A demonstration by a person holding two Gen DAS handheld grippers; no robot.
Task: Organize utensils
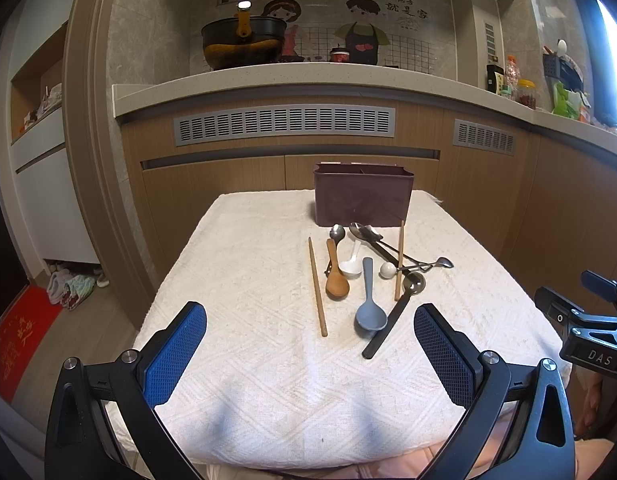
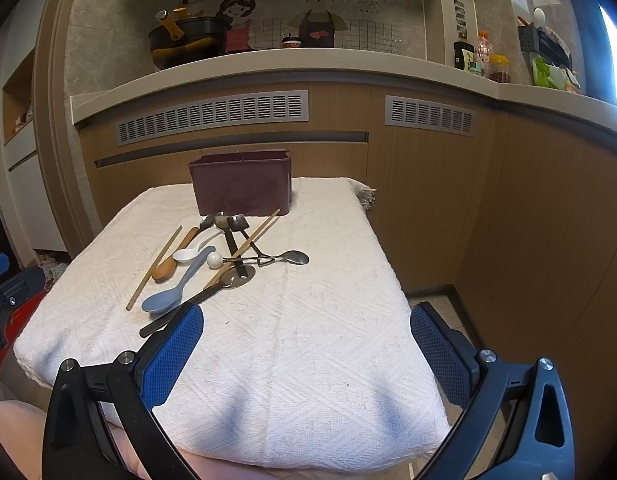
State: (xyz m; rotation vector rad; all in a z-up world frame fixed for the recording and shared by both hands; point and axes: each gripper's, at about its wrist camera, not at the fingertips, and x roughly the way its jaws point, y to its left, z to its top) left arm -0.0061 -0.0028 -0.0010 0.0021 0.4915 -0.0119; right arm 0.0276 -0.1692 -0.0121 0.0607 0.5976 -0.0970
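- Wood-grain cabinets w/ grey vent grilles
- Pale countertop, cartoon wall decal above
- Bright window at right
- Red mat on floor

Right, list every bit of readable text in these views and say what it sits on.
"DAS": on the right gripper body, left wrist view.
"有你在的地方就是家": wall mural, small; some characters are uncertain.
Red floor mat: gold characters, too blurred to read.
Bottle labels on the counter: too small.
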